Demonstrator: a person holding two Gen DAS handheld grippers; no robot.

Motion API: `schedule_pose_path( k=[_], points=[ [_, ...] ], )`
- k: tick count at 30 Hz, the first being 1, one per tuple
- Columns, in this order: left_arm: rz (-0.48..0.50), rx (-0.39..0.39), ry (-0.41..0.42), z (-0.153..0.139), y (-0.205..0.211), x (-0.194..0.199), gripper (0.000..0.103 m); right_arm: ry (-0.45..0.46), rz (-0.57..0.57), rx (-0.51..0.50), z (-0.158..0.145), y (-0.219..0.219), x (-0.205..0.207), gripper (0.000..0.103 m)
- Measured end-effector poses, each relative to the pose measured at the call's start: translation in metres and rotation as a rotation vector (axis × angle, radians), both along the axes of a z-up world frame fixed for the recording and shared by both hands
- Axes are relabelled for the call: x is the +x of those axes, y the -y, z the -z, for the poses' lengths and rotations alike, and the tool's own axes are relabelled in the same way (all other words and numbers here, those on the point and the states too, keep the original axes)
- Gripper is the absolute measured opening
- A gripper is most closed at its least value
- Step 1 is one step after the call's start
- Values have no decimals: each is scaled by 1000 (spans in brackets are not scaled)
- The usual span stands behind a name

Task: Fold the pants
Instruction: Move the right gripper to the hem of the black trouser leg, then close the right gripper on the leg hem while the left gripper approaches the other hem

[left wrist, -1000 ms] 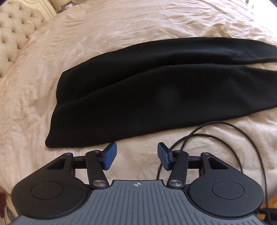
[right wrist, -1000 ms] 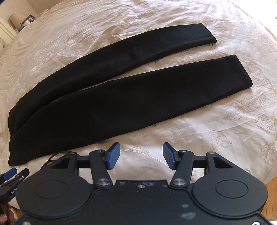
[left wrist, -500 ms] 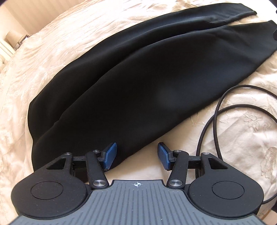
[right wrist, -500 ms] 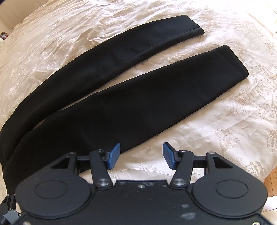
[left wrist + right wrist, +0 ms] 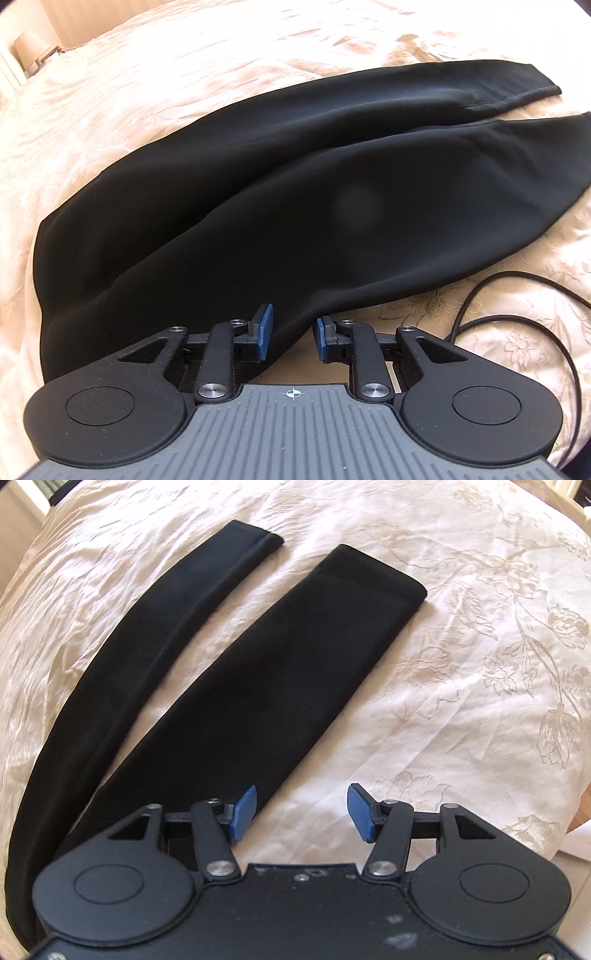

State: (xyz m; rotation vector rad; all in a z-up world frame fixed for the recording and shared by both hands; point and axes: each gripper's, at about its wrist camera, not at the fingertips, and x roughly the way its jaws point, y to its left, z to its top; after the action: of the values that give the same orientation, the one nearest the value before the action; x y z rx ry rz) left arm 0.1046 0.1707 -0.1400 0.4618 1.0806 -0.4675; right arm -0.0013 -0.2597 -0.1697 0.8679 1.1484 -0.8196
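Pants (image 5: 280, 206): my left gripper (image 5: 291, 332), lowered, now closing on near edge; right gripper (image 5: 301, 814) open beside leg, fold beginning.

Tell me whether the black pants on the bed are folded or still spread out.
Spread out, not folded. The pants lie flat on the bedspread, both legs stretched full length side by side, with bedspread showing between them toward the cuffs.

Both views are taken from wrist fisheyes, aimed steeply down along the fingers, close over the bed (image 5: 155, 85); the waist end of the pants (image 5: 258, 206) is seen in the left view; the leg ends (image 5: 258, 672) in the right; the pants are shared.
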Motion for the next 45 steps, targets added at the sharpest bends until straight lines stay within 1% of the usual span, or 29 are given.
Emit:
schedule_pose_path(
  k=[4,5,6,9,10,11,12,13,16,17,19,20,22,27,28,29,32,35,36,38,42,43,44,45],
  points=[
    [-28,26,18,-11,2,0,23,17,91,54,24,34,-9,58],
    [-36,34,22,-17,9,2,23,23,107,63,28,40,-11,58],
    [-41,41,24,-16,16,6,23,33,120,76,32,46,-12,58],
    [-55,53,32,-16,17,8,22,81,148,116,42,60,-15,57],
    [-60,54,35,-18,17,8,22,113,152,122,42,63,-16,55],
    [-69,52,35,-20,17,9,21,147,149,128,41,65,-18,43],
    [-76,46,32,-23,17,11,20,178,139,139,39,68,-17,12],
    [-83,41,30,-27,16,12,19,191,126,150,37,71,-16,5],
    [-100,31,29,-40,11,18,19,242,98,136,24,79,-14,5],
    [-104,29,33,-41,19,24,18,257,85,127,18,82,-12,5],
    [-111,25,38,-52,18,31,18,283,59,110,4,85,-4,5],
    [-116,20,41,-57,18,36,18,292,45,101,-10,74,2,5],
    [-123,11,44,-65,19,49,18,315,10,82,-23,76,16,5],
    [-145,-13,49,-79,18,95,18,328,-64,48,-38,82,61,5],
    [-151,-19,59,-80,19,104,16,329,-71,46,-38,84,71,5],
    [-158,-21,67,-81,22,115,16,325,-79,44,-39,86,83,5],
    [-186,-24,55,-76,30,151,16,295,-114,46,-30,85,114,5],
    [-202,-3,47,-66,39,167,16,263,-146,39,-15,85,149,5],
    [-196,-16,41,-65,41,169,16,257,-149,42,-11,86,156,5],
    [-172,-59,22,-65,40,170,16,245,-146,53,-4,87,168,5],
    [-117,-135,-32,-59,34,150,17,225,-137,56,3,88,177,5],
    [-111,-147,-42,-57,30,144,20,224,-136,57,4,88,177,5],
    [-107,-160,-58,-56,26,136,27,219,-135,57,4,88,175,5],
    [-106,-170,-69,-55,23,129,30,217,-130,57,4,87,173,5]
  ],
)
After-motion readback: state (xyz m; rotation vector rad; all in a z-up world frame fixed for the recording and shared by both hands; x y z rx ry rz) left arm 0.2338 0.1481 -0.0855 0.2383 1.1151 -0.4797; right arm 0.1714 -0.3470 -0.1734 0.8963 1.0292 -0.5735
